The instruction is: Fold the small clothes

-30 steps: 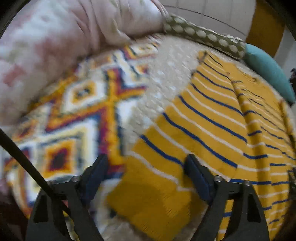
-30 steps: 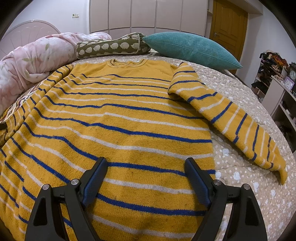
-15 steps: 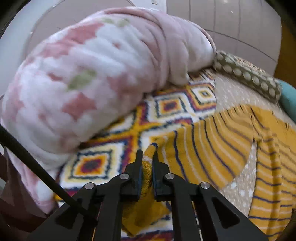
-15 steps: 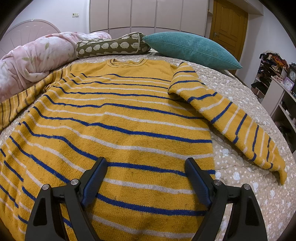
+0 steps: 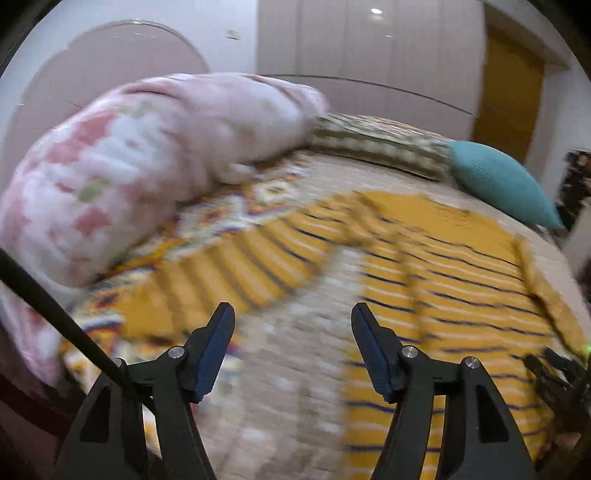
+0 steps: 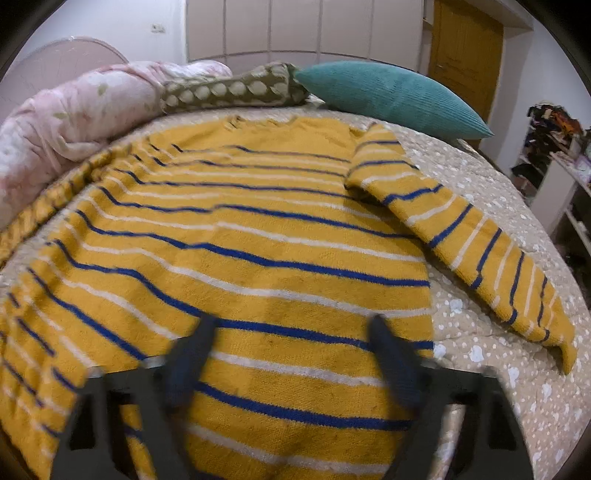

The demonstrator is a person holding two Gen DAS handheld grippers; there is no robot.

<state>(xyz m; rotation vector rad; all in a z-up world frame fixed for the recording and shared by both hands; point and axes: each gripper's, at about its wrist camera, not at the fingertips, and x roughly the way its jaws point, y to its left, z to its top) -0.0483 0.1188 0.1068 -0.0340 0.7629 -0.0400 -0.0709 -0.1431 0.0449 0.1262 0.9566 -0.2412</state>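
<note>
Sweater (image 6: 280, 258) on bed (image 6: 480, 350) (pillows (image 6: 388, 96) behind)

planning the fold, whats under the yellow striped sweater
The sweater lies flat on a beige bedspread dotted with white. Its sleeve on the pink blanket's side rests on a bright patterned cloth. What lies beneath the sweater's body is covered.

A home bedroom: bed (image 6: 480, 332), teal pillow (image 6: 388, 96), pink duvet (image 6: 74, 110), wardrobe doors (image 6: 295, 29).

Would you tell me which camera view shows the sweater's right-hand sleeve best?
The right wrist view: the sleeve lies sharp and whole on the dotted bedspread. The left wrist view is motion-blurred and shows that sleeve only as a narrow strip near the frame's right edge.
</note>
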